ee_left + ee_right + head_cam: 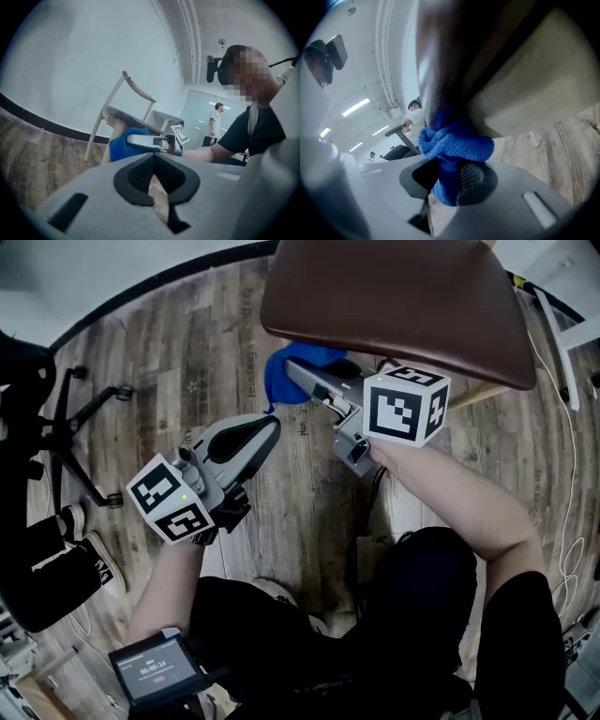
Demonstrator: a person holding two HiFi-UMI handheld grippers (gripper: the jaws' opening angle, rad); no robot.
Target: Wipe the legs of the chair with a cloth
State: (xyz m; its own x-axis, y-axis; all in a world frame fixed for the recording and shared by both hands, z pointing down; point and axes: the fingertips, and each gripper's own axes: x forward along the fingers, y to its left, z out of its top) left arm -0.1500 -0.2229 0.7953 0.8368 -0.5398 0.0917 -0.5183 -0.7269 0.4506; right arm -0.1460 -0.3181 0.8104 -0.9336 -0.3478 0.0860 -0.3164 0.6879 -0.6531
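The chair's brown seat [394, 296] fills the top of the head view. My right gripper [298, 373] reaches under its front edge, shut on a bunched blue cloth [292, 371]. In the right gripper view the cloth [454, 150] sits between the jaws and presses against a dark, blurred chair leg [440, 70]. The left gripper view shows the cloth [123, 143] against a pale wooden leg [107, 149], with another leg [93, 138] further left. My left gripper [270, 427] hovers lower left of the cloth, shut with nothing in it, and is apart from the chair.
A black office chair base [84, 427] and a seated person's shoes [84, 540] are at the left. Cables [562, 521] run along the floor on the right. A small screen device [155, 671] is near my body. A person [215, 122] stands far off.
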